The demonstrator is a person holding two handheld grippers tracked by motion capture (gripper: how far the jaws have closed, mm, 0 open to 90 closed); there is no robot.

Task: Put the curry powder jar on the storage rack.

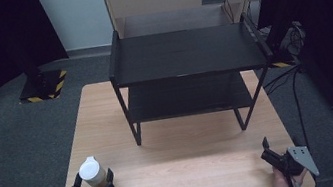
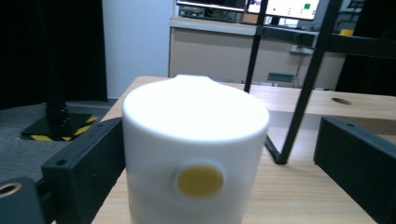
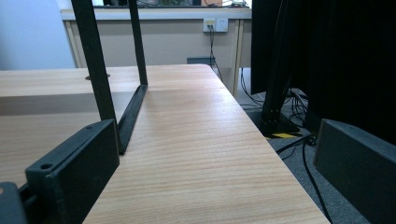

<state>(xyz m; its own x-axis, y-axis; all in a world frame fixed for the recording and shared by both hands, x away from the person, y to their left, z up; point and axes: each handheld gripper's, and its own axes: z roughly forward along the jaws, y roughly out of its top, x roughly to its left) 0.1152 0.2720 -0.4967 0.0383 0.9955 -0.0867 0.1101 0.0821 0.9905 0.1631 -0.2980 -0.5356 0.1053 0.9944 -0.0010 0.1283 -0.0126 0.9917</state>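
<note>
A white bottle (image 1: 92, 172) with a rounded white cap and a tan lower body stands upright near the table's front left corner. My left gripper (image 1: 94, 179) is open around it. In the left gripper view the bottle (image 2: 196, 140) sits close between the jaws: the left jaw is against its side and the right jaw stands clear of it, and a yellow dot marks its front. My right gripper (image 1: 280, 145) is open at the front right corner, with only bare wood between its jaws (image 3: 215, 154).
A black two-tier metal shelf rack (image 1: 183, 53) stands on the far half of the wooden table (image 1: 186, 166); one of its legs (image 3: 95, 60) rises just ahead of the right gripper. Cables (image 1: 293, 78) trail on the grey floor to the right.
</note>
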